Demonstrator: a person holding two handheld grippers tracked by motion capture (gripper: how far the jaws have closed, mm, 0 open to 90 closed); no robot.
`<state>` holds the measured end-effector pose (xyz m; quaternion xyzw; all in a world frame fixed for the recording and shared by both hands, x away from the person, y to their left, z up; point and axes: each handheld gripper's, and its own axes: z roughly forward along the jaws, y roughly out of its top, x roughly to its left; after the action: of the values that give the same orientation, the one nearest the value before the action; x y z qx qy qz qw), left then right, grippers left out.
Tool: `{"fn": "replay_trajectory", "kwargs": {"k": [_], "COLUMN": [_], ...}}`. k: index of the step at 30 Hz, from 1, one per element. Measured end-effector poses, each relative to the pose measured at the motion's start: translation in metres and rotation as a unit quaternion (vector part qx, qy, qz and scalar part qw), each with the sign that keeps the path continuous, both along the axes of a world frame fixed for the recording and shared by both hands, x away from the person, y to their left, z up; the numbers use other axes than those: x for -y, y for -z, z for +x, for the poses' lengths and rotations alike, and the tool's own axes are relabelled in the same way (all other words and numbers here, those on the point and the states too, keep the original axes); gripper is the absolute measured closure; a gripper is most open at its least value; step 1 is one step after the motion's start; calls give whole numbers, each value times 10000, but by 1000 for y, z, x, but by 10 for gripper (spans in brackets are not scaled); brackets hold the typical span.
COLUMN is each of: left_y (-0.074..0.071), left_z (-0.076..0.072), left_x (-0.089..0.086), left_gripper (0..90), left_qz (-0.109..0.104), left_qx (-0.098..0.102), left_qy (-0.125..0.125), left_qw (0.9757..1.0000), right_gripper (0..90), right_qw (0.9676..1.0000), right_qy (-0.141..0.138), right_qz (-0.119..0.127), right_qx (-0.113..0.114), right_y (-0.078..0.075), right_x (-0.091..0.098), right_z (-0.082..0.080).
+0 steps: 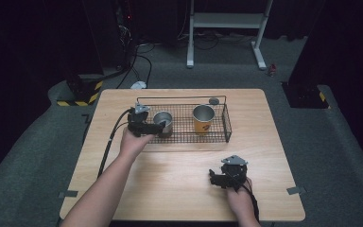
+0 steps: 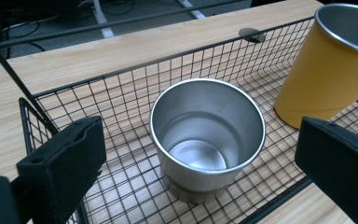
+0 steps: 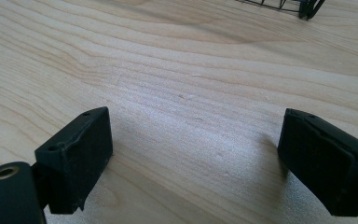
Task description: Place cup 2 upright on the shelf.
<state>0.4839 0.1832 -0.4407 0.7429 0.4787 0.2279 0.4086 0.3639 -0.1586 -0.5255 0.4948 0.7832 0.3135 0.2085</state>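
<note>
A: What sits closest to the person?

B: The right claw [image 1: 216,178], low over bare tabletop [image 1: 179,189] near the front right. Its jaws stand wide apart with only wood grain between them; in the right gripper view they hold nothing.

A: And the left one?

B: Farther in, the left claw [image 1: 162,125] is at the front left part of the wire basket [image 1: 227,124]. Its jaws are spread wide, one on each side of the steel cup [image 2: 208,135], and neither pad touches the cup wall in the left gripper view. No grip on it.

A: Where exactly is that cup?

B: Upright inside the wire basket, on the mesh floor in the left half, mouth up and nothing inside.

A: Anything beside it?

B: A yellow cup [image 2: 328,70] with a metal rim, also upright in the basket, to the right of the steel cup and apart from it.

A: And beyond that?

B: A small round grey disc [image 1: 213,100] lies on the tabletop just behind the basket's back rail. Past the tabletop edge, a white stand [image 1: 227,21] rests on grey carpet.
</note>
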Motion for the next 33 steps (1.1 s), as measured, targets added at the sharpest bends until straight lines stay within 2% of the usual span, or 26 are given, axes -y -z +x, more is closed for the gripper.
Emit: {"fn": "replay_trajectory", "kwargs": {"k": [10, 18, 21, 33], "left_y": [6, 6, 7, 13], "left_z": [-10, -24, -29, -53], "left_x": [-4, -6, -9, -32], "left_gripper": [26, 27, 27, 25], "left_qz": [-73, -131, -95, -184], "left_qx": [-102, -93, -108, -216], "left_qy": [71, 137, 166, 235], "left_qw": [9999, 9998, 9998, 9993], "right_gripper": [100, 100, 100, 100], "right_qw": [10000, 10000, 10000, 10000], "right_qy": [0, 1, 1, 1], "right_qz": [-1, 2, 2, 2], "right_qx": [1, -1, -1, -1], "right_y": [0, 0, 0, 0], "right_x": [0, 0, 0, 0], "right_z": [0, 0, 0, 0]}}
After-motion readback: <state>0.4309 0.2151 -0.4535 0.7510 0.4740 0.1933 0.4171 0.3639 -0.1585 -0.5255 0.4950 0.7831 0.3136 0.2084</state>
